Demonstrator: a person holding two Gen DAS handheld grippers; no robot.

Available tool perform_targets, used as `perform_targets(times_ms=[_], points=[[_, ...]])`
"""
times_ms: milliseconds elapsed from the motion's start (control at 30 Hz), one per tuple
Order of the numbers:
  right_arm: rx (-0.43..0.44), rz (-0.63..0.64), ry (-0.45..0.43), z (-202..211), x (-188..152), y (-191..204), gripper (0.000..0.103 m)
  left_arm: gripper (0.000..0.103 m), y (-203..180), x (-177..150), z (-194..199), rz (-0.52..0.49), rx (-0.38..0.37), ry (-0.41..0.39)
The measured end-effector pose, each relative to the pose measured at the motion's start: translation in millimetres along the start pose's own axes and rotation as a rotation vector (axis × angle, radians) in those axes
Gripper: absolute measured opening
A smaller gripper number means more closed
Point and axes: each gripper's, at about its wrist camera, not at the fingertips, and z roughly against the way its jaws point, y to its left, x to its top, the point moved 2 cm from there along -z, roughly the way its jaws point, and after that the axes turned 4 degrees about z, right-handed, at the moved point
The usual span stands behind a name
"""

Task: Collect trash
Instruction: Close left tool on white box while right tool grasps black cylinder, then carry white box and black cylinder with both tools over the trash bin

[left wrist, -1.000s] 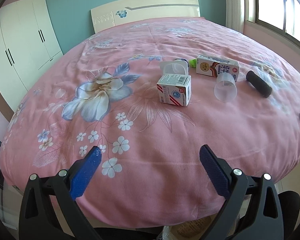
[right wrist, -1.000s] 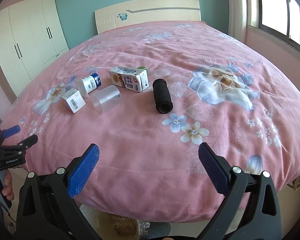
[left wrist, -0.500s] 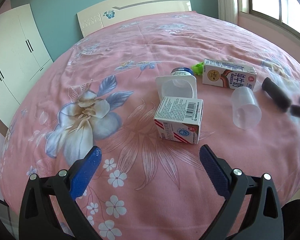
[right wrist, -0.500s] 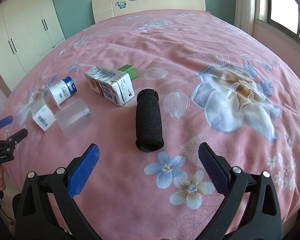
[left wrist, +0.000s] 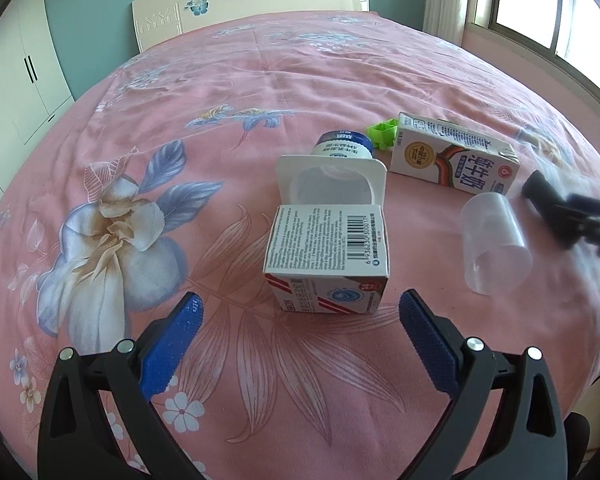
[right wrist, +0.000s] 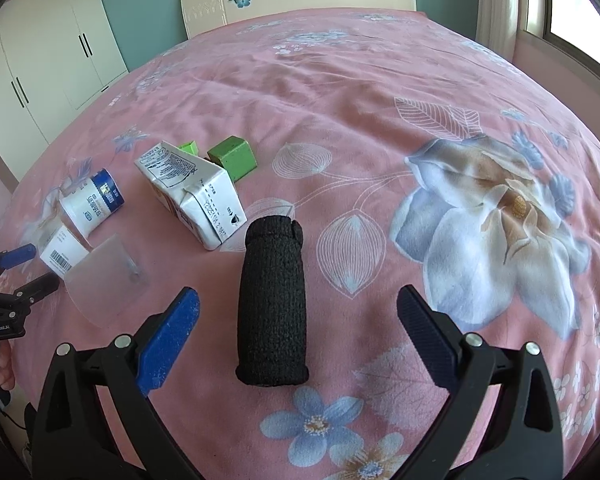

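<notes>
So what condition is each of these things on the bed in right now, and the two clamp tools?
small white box: closed, resting on the bedspread
yogurt cup: on its side, empty, mouth toward the camera
milk carton: lying flat
clear plastic cup: on its side, empty
black roll: lying flat
left gripper: open, empty
right gripper: open, straddling the black roll

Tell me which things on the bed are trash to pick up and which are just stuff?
Probably trash:
small barcode box
yogurt cup
milk carton
clear plastic cup

Probably just lying about, though I can't be sure:
black knit roll
green block
pink flowered bedspread
</notes>
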Motion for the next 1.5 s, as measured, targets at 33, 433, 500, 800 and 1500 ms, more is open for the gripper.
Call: perform_targets(times_ms=[33,433,500,800,1500], points=[[-0.007,0.004,0.003,-1.9,0.8,0.2,0.097,0.100,-2.1,1.8,-1.8,-0.014,0.008,-0.008],[-0.020,0.055,0.040,-24.3,12.2,3.8,0.075,0.099,-1.4,18.0,-27.9,0.022,0.027,0.001],[-0.034,0.073,0.047,-25.8,10.9,6.2,0.068,0.081,-2.8,16.9,-29.8,0.026,0.007,0.012],[-0.031,0.112,0.059,-18.3,-0.8,10.5,0.033,0.057,-7.5,9.5,-27.9,0.017,-0.007,0.022],[0.032,0.114,0.049,21.3,-27.6,21.7,0.033,0.057,17.8,-22.3,23.1,-0.012,0.036,0.017]])
